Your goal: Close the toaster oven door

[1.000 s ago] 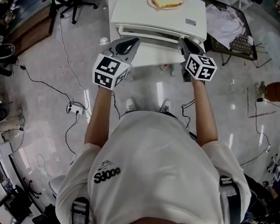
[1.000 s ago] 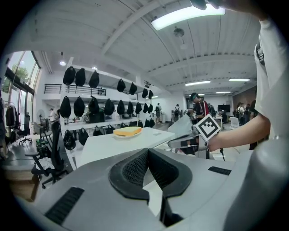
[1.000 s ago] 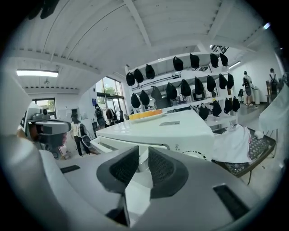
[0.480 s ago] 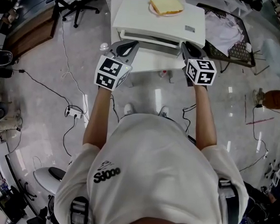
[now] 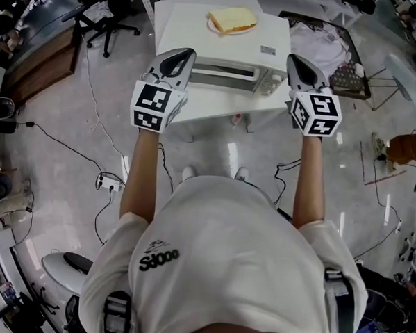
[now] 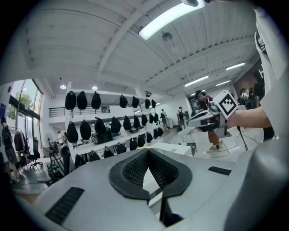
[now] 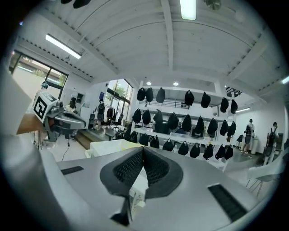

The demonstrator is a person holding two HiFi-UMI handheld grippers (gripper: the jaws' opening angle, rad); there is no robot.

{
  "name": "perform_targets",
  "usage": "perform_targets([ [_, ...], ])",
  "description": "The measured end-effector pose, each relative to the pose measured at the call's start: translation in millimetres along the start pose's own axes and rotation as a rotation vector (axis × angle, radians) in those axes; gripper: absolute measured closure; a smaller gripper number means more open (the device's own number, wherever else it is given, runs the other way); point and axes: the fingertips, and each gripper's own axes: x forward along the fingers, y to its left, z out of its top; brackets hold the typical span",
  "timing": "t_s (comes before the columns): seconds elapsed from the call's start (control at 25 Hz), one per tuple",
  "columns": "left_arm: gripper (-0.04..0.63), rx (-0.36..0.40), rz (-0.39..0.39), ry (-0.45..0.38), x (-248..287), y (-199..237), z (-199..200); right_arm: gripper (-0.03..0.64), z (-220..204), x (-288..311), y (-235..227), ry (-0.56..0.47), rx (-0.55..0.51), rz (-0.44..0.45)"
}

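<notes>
The white toaster oven (image 5: pixel 201 31) stands on a white table (image 5: pixel 218 106), with a slice of bread (image 5: pixel 232 19) on a plate on its top. Its door (image 5: pixel 223 75) stands upright against the front and looks closed. My left gripper (image 5: pixel 180 56) hangs just off the oven's front left corner, jaws shut and empty. My right gripper (image 5: pixel 297 62) hangs off the front right corner, likewise shut on nothing. Both point level across the room: the left gripper view shows closed pads (image 6: pixel 135 168) and the right gripper (image 6: pixel 201 118) beyond; the right gripper view shows closed pads (image 7: pixel 156 169).
An office chair (image 5: pixel 108 11) stands at the far left. Cables and a power strip (image 5: pixel 113 163) lie on the floor to my left. A dark rack with cloth (image 5: pixel 332 43) sits right of the oven. Shelves of black bags (image 7: pixel 180 122) line the far wall.
Both grippers have drawn back from the oven's front, risen and spread toward its corners. The oven's front now shows upright with the door against it.
</notes>
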Motion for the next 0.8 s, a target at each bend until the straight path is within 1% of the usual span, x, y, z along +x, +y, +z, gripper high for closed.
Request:
perform_targets([
  [0.08,0.578,0.003,-0.005,-0.014,0,2,11,0.607,15,-6,-1,-0.020,-0.027,0.000],
  [0.2,0.578,0.012,-0.015,-0.042,0,-1,28,0.607,33,-14,1,-0.038,-0.074,0.023],
  [0.36,0.578,0.067,-0.038,-0.071,1,-10,49,0.607,53,-21,7,-0.059,-0.123,0.051],
  [0.52,0.578,0.087,-0.027,-0.098,-3,-6,69,0.607,72,-24,14,-0.076,-0.172,0.068],
  [0.64,0.577,0.092,-0.029,-0.114,-5,-6,78,0.607,79,-26,16,-0.078,-0.200,0.075],
  [0.8,0.577,0.097,-0.033,-0.116,-5,-7,80,0.607,78,-26,16,-0.073,-0.202,0.079],
])
